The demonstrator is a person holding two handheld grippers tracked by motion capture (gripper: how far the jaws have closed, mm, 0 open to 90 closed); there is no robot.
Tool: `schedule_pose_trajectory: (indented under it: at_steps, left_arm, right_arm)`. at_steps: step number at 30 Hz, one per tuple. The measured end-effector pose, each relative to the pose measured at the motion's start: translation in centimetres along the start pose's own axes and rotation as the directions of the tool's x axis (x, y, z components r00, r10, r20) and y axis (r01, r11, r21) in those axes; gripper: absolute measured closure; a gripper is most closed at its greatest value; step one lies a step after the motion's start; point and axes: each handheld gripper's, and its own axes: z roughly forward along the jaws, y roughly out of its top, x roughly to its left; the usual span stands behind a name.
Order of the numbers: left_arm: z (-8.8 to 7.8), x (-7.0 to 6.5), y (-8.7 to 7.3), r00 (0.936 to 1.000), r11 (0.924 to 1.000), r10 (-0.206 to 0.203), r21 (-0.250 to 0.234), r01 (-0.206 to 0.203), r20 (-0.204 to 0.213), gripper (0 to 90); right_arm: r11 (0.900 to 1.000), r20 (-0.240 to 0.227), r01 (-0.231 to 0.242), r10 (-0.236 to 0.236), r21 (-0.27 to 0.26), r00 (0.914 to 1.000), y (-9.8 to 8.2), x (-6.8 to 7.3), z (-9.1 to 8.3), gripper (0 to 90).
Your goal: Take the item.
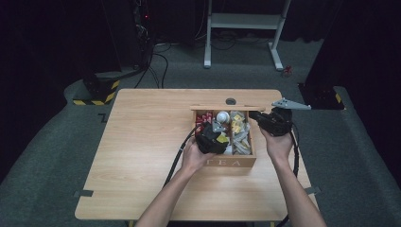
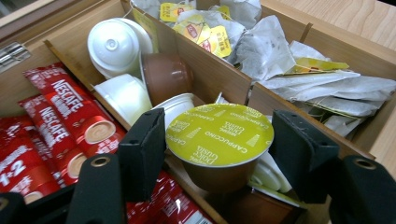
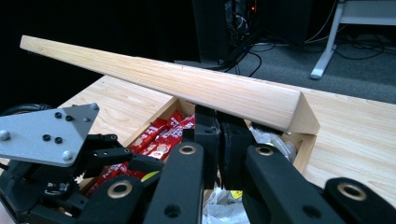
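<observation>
From the high view, a wooden tea box is sitting on the tabletop toward its right half, with its lid standing open at the far edge. The left tool is reaching down into the box's middle compartment, while the right tool is lying against the box's far right corner, next to the lid.

In the left gripper view, a capsule with a yellow-green foil top reading "Cappuccino" is sitting between the two black jaws, above other brown and white capsules in the middle compartment. No gap is showing between the jaws and the capsule's rim, so the left tool is grasping the capsule. Red coffee sticks are lying in the neighbouring compartment and paper tea bags in the one beyond the divider.

In the right gripper view, the right tool is clenched, its pads pressed together just beneath the raised lid. The left tool is showing lower left, over the red sticks.
</observation>
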Motion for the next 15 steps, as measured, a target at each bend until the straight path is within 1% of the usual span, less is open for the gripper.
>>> schedule_pose_trajectory:
  at_steps: [4,7,10,12,15]
  left_arm:
    - [0.19,-0.12,0.11,1.0,0.9999,0.007,0.009,-0.006,-0.003,36.9]
    - [0.23,-0.14,0.12,0.9999,0.9998,0.007,0.018,-0.007,0.009,36.8]
    - [0.44,-0.43,0.13,0.9995,0.9991,0.022,0.035,-0.023,0.023,37.2]
    - [0.5,-0.51,0.13,0.9993,0.9987,0.03,0.041,-0.031,0.021,37.2]
    - [0.5,-0.45,0.12,0.9993,0.9987,0.028,0.042,-0.029,0.026,37.5]
  right_arm:
    - [1.0,-0.002,-0.001,0.001,0.002,1.0,0.0,-0.01,-0.01,87.5]
    - [1.0,-0.002,-0.001,0.001,0.001,1.0,-0.01,-0.02,-0.01,87.5]
    - [1.0,-0.004,-0.004,0.004,0.001,1.0,0.0,-0.03,-0.01,87.5]
    - [1.0,-0.004,-0.004,0.004,0.002,1.0,0.0,-0.03,-0.01,87.5]
    - [1.0,-0.001,-0.002,0.002,0.003,1.0,0.02,0.0,-0.02,87.4]
